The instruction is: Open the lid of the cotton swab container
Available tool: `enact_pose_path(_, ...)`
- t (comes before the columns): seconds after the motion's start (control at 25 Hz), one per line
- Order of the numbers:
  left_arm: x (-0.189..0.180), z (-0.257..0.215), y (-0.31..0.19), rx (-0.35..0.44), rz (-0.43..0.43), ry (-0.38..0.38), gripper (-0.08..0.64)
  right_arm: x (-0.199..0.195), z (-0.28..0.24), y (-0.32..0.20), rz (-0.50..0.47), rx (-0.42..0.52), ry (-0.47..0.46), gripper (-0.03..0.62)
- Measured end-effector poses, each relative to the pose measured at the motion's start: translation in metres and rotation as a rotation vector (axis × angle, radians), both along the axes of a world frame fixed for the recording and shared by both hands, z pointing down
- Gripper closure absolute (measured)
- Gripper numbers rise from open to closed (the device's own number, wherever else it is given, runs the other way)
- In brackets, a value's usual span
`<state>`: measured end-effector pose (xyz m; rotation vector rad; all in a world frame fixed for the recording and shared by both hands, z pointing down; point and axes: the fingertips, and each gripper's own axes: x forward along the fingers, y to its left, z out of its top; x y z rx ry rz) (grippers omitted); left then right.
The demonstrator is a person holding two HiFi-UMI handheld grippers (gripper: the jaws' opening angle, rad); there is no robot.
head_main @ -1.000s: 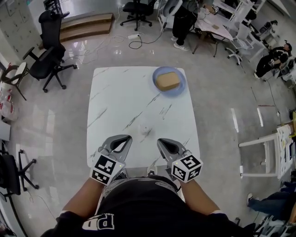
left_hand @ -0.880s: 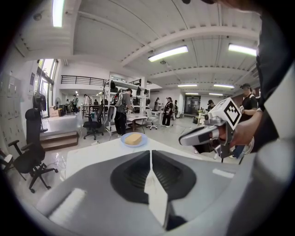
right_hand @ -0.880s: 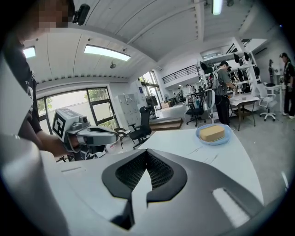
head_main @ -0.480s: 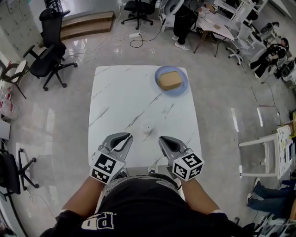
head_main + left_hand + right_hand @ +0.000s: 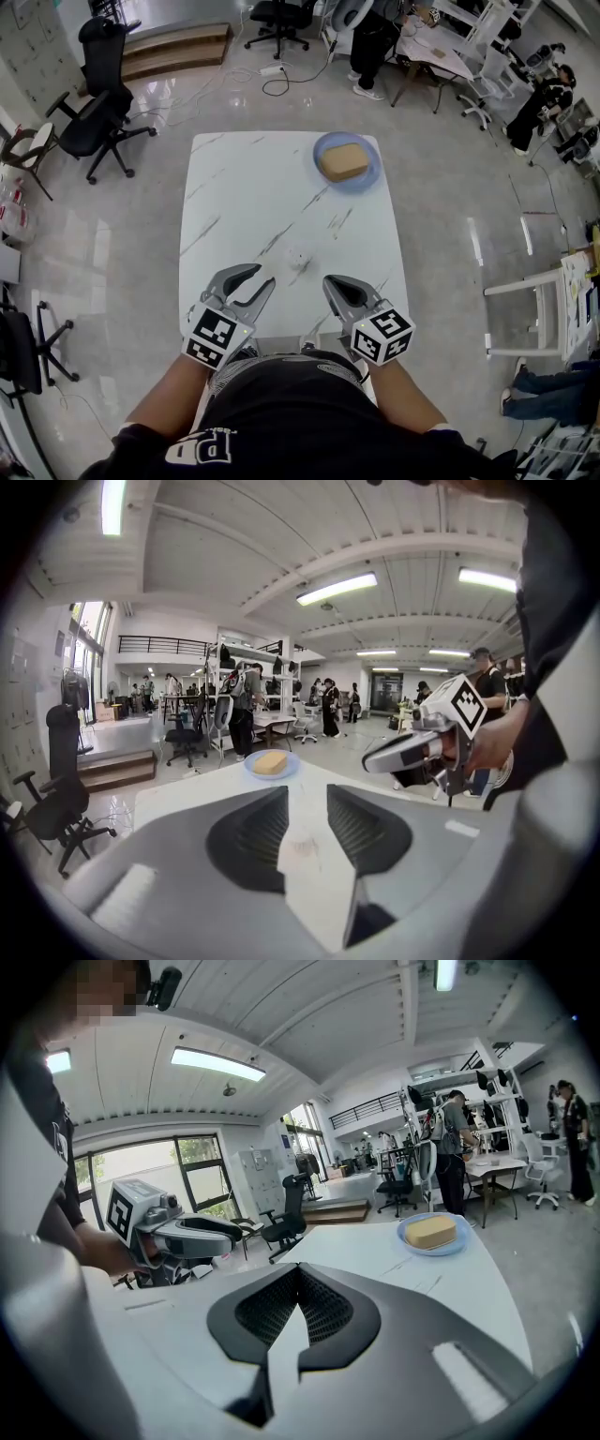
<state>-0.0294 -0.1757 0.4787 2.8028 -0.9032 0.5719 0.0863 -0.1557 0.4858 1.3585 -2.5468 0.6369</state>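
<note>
Having just opened, left gripper point(image 5: 264, 275) stands empty.

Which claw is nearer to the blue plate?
Right. The right claw is almost facing the blue plate; the left claw, jaws just opening on nothing, is farther left.

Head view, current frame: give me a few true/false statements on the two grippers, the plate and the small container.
1. The left gripper has its jaws apart. True; they have just been opening, with nothing between them.
2. The right gripper is wide open. False: its jaws are shut and empty.
3. The round blue plate holding a tan block sits at the far right corner of the white marble-patterned table. True.
4. The small clear container is held by the left gripper. False: it stands free on the table, ahead of both grippers.
</note>
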Motion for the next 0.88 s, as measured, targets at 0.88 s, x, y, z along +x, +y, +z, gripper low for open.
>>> enact_pose_path(0.88,-0.0019,0.0018,0.0070,-0.016,0.015,0.008,0.230,-0.0039,-0.0014,0.0075,-0.009,-0.003,0.000,0.592)
